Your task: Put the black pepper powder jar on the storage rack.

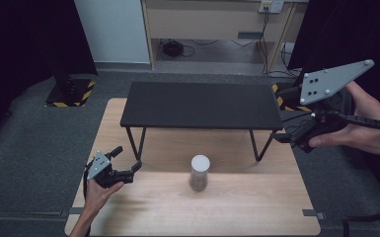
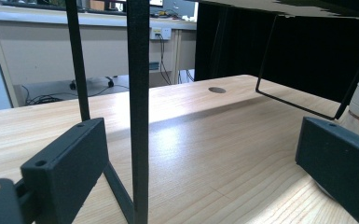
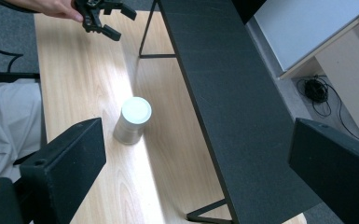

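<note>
A white-capped jar [image 1: 200, 173] stood upright on the bare wooden table [image 1: 256, 207], near the middle of its front half and just in front of a low black shelf [image 1: 201, 104] on thin wire legs, with open room on either side of it for a sideways approach. The left gripper [image 1: 127, 163], held low at the table's left edge, pointed across the boards toward the jar; its jaws stood wide apart with nothing pressed between them, though one shelf leg [image 2: 138, 112] crossed the gap in the left gripper view and the jar sat just beyond the far jaw. The right gripper [image 1: 282, 132] hung raised off the table's right side, beside the shelf's end and well apart from the jar; its jaws were spread wide and empty, looking down on the jar's cap [image 3: 136, 111] and the shelf top. Neither claw touched the jar, which looked set to be picked up, probably by the nearer left gripper.
</note>
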